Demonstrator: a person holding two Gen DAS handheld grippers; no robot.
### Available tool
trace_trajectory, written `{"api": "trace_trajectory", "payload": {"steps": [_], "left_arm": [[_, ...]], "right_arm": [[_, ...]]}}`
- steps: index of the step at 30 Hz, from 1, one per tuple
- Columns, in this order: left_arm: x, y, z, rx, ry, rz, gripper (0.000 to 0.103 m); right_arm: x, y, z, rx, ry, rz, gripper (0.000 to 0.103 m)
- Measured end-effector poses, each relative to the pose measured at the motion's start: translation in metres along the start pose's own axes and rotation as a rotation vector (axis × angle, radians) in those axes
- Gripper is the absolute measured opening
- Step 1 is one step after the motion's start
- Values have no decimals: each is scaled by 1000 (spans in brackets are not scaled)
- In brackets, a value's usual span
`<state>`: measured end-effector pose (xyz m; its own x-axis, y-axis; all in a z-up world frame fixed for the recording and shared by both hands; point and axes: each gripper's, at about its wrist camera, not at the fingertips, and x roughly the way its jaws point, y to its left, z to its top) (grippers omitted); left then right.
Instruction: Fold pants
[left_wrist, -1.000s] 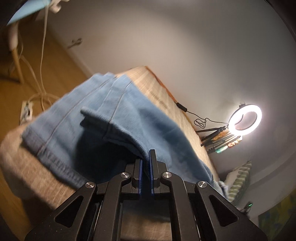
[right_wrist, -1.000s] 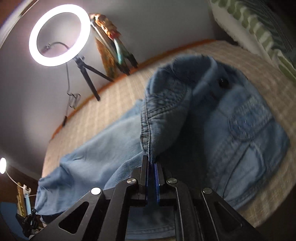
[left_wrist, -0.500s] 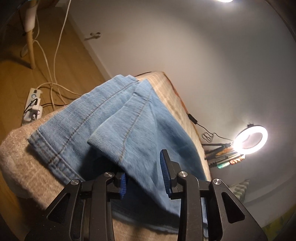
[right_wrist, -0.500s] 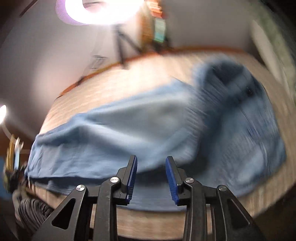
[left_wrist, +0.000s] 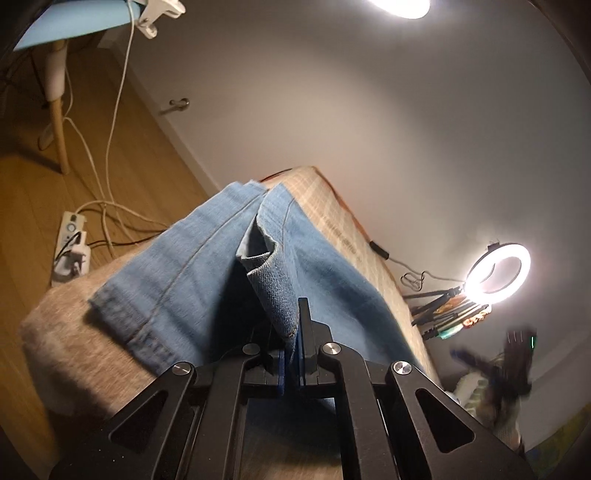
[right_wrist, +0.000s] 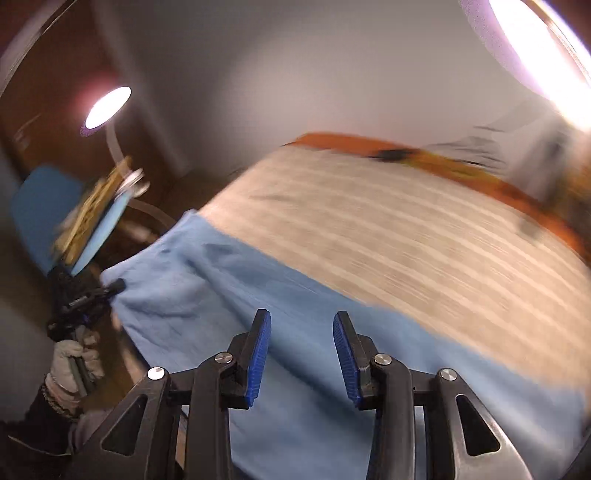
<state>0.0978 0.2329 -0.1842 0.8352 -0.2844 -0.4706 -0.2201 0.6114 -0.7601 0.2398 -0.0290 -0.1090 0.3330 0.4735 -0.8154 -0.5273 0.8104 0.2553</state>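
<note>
Pinching raised denim fold: left tongs (left_wrist: 293, 354) just closed on pants (left_wrist: 207, 258), blue pads tight on cloth. Right tongs (right_wrist: 301, 350) part open, just widened, nothing between pads, hovering above pants (right_wrist: 229, 295). One pair, light-blue denim, stitched seams and hems, laid across beige checked bed (left_wrist: 332, 218). Two ring lights visible; one (left_wrist: 498, 273) at far right.
</note>
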Motion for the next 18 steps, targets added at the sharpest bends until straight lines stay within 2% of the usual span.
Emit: {"api": "trace_trajectory", "payload": {"steps": [2,6,10,14,18], "left_arm": [[2,2,-1,10,13,22,3],[5,-1,-3,45,12,58,3],[8,-4,-5,84,20,84,3],[8,1,-5,86,26,86,3],[8,-12,-10,190,19,125,3]], "right_arm": [[40,26,29,-76,46,107,38],[116,81,75,-198,124,210,38],[178,116,94,-261,190,242,38],[215,128,106,-262,211,248,39],[243,138,112,-275,235,239,39]]}}
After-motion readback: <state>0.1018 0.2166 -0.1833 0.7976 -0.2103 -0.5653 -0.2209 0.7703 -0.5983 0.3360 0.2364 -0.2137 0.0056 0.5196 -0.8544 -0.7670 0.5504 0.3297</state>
